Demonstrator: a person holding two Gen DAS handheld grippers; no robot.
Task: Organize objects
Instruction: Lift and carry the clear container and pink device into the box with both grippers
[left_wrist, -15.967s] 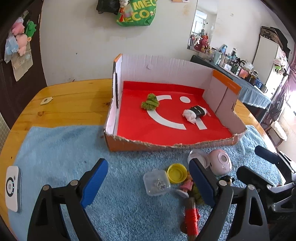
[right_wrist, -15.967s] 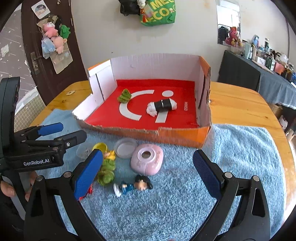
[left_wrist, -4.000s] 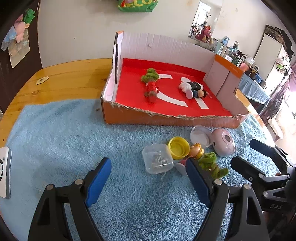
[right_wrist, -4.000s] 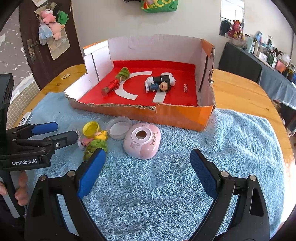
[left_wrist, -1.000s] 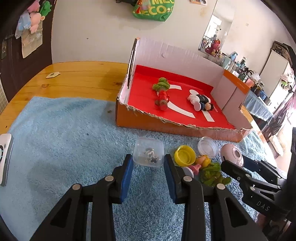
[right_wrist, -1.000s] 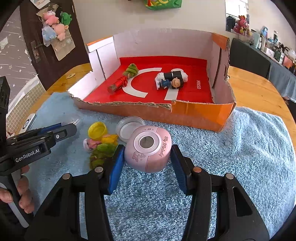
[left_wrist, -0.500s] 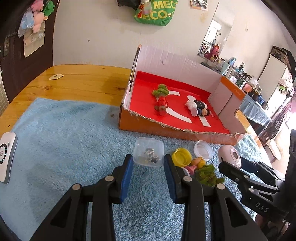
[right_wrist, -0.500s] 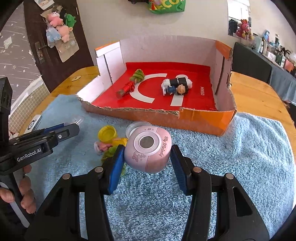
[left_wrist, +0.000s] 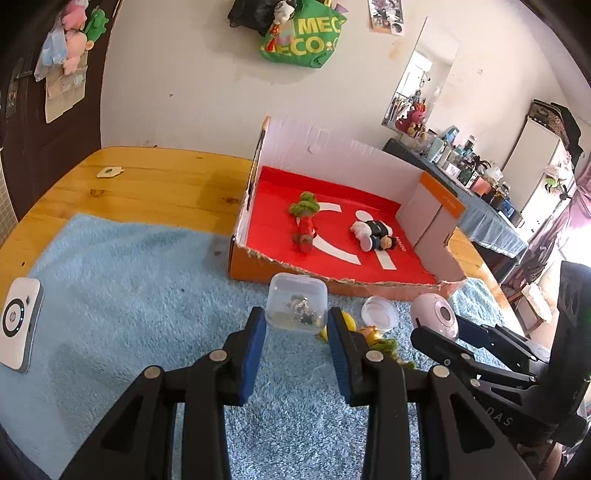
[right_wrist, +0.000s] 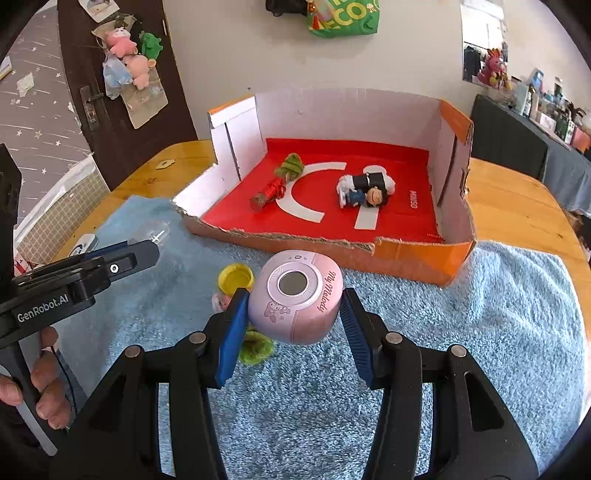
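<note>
Your left tool pinches the clear case, your right tool the pink speaker; carry both level toward the box at twelve o'clock.

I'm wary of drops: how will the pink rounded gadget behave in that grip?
The pink gadget looks smooth and curved, so it may slip between the right hand-held gripper's flat pads. It seems rigid. Set on the blue towel, it might roll.
</note>
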